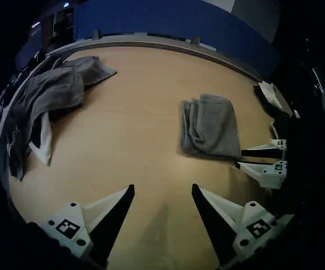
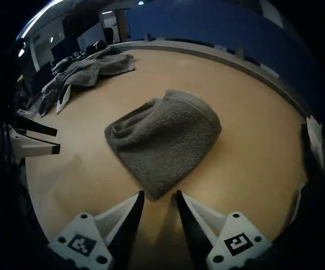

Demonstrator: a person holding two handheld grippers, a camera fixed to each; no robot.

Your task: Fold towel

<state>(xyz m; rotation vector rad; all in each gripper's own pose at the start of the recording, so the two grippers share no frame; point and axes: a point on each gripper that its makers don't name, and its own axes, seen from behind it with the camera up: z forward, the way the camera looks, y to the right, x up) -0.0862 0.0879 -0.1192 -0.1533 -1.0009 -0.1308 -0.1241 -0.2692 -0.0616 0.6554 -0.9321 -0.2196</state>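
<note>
Towel point(image 2: 162, 139): grey, folded; likely soft, light, limp. Take corner just ahead of right claw point(image 2: 158, 200), narrowly spread, empty. Left claw point(image 1: 162, 198): spread, empty.

No legible word, brand, number or label anywhere. Merely black-and-white coded squares point(image 1: 68, 227), one printed near the base of each white finger of the left gripper point(image 1: 162, 185) and of the right gripper point(image 2: 159, 192): block patterns, not letters or digits. Two smaller squares of the same sort on the right gripper's fingers at the far edge of the left gripper view, too tiny to make out.
</note>
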